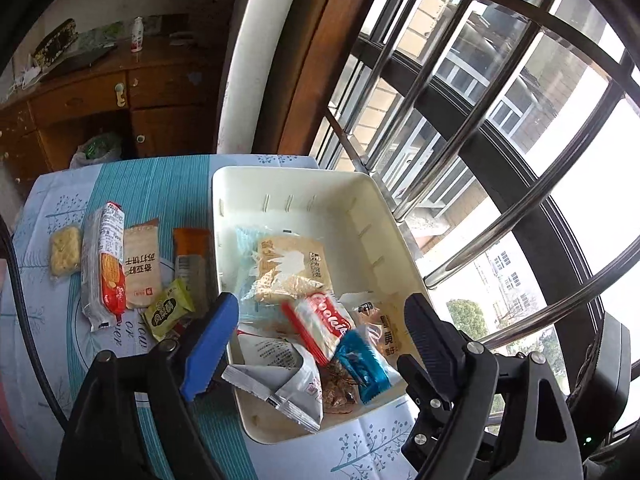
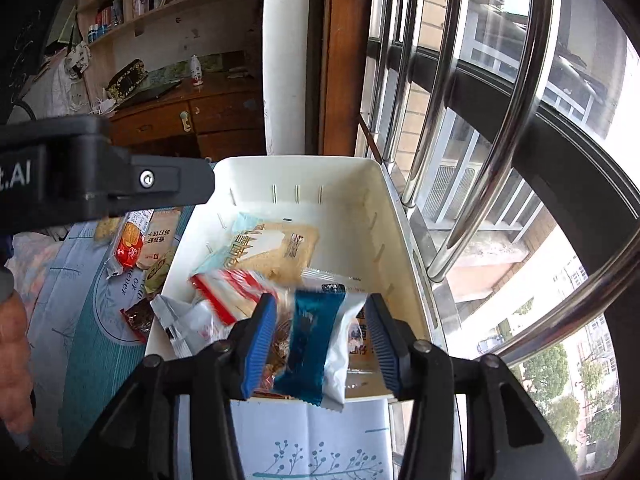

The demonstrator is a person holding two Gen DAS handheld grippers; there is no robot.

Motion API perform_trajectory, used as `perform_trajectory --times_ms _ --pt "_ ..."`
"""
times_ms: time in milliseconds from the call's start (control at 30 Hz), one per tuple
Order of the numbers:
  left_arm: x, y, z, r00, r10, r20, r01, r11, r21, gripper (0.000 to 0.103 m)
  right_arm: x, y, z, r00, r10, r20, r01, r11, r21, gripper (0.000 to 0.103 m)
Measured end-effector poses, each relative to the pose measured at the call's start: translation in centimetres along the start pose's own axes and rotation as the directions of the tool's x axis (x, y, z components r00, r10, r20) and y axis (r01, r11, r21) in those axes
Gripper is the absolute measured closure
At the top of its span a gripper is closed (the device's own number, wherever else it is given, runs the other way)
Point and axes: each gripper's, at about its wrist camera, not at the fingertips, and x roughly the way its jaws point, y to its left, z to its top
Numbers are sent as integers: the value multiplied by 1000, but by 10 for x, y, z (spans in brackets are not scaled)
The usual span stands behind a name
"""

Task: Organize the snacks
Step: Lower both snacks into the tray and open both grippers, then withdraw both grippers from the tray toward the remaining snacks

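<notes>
The blue-and-white packet (image 2: 316, 344) is being shown between the parted fingers of the right gripper (image 2: 320, 344), long axis along them, untouched. The left gripper (image 1: 320, 344) is being held wide open and empty above the white bin (image 1: 360, 184).

The left gripper (image 1: 320, 324) points steeply downward, its jaws spread wide, one blue-padded finger (image 1: 210, 346) on the left and one black ribbed finger (image 1: 426, 334) on the right, with nothing pressed between them. The right gripper (image 2: 322, 340) tilts down likewise; its two blue pads (image 2: 258, 350) stand apart, clear of the packet that lies between them. At the left edge of the right wrist view, a hand (image 2: 14, 360) shows partly.
</notes>
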Motion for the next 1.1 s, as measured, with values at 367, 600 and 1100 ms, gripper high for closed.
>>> perform_trajectory --times_ms 367,600,1100 --pt "-25 64 -10 996 88 7 -87 989 -118 13 4 13 -1 996 68 -50 -65 996 54 43" --pt "-37 111 -17 989 146 -15 -147 971 -187 13 17 23 -7 976 166 -139 -139 973 187 37" --pt "-29 208 0 949 185 -254 -252 931 -265 12 18 76 -10 954 252 -161 -181 916 359 29"
